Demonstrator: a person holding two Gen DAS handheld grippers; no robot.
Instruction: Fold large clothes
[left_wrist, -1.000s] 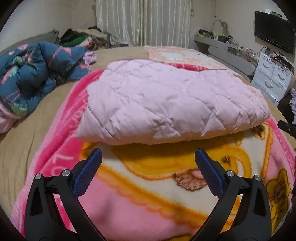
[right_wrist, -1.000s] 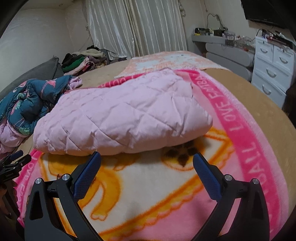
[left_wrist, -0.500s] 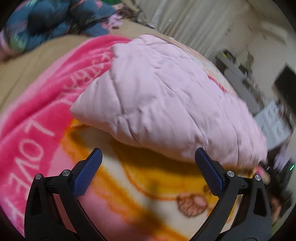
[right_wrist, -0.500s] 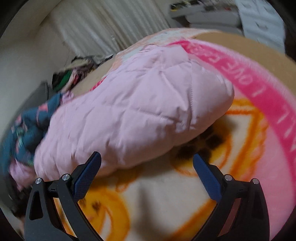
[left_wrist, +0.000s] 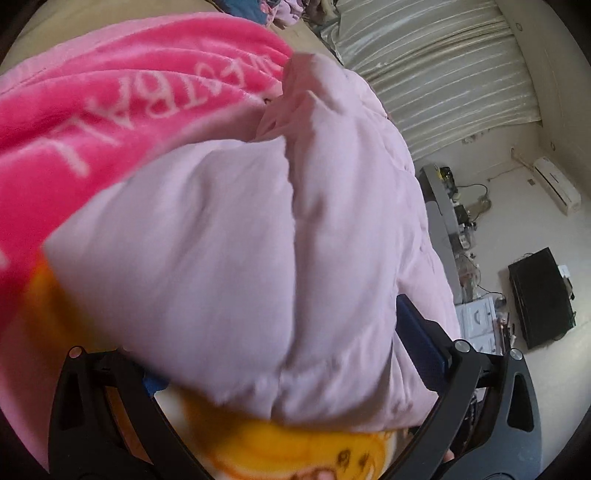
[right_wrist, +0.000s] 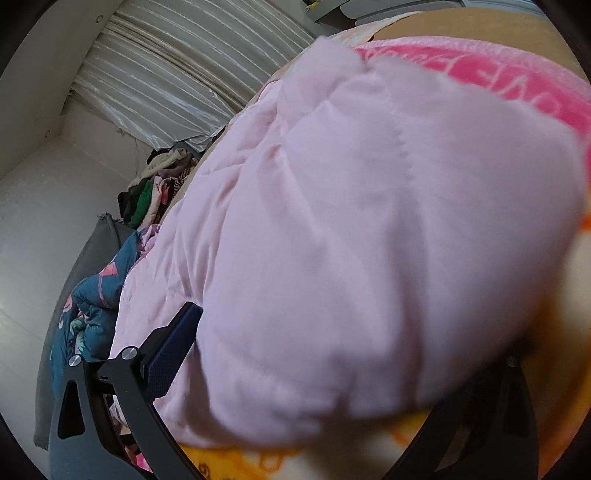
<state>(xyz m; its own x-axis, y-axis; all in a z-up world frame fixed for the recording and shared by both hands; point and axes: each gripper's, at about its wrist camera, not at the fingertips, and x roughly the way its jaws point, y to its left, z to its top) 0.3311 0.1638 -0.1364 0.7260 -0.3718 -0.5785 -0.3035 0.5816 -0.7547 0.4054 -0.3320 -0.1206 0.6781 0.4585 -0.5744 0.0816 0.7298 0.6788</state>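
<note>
A folded pale pink quilted garment (left_wrist: 258, 240) lies on a pink and yellow printed blanket (left_wrist: 110, 110) on the bed. My left gripper (left_wrist: 288, 362) is open and tilted, its fingers straddling the garment's near left end. One blue pad (left_wrist: 421, 343) rests over the top and the other is mostly hidden beneath the edge. The same garment (right_wrist: 369, 240) fills the right wrist view. There my right gripper (right_wrist: 340, 354) is open around the garment's right end, with one pad (right_wrist: 170, 350) on top and the far finger largely covered by fabric.
A dark blue floral garment (right_wrist: 96, 295) and a pile of clothes (right_wrist: 155, 192) lie at the bed's left. Curtains (left_wrist: 443, 74) hang behind. A shelf with clutter (left_wrist: 447, 206), white drawers (left_wrist: 476, 321) and a black TV (left_wrist: 543, 299) stand to the right.
Both grippers have rolled sideways and pushed forward from the open blanket onto the two ends of the pink garment, which now sits between their fingers. The jaws stay wide.
</note>
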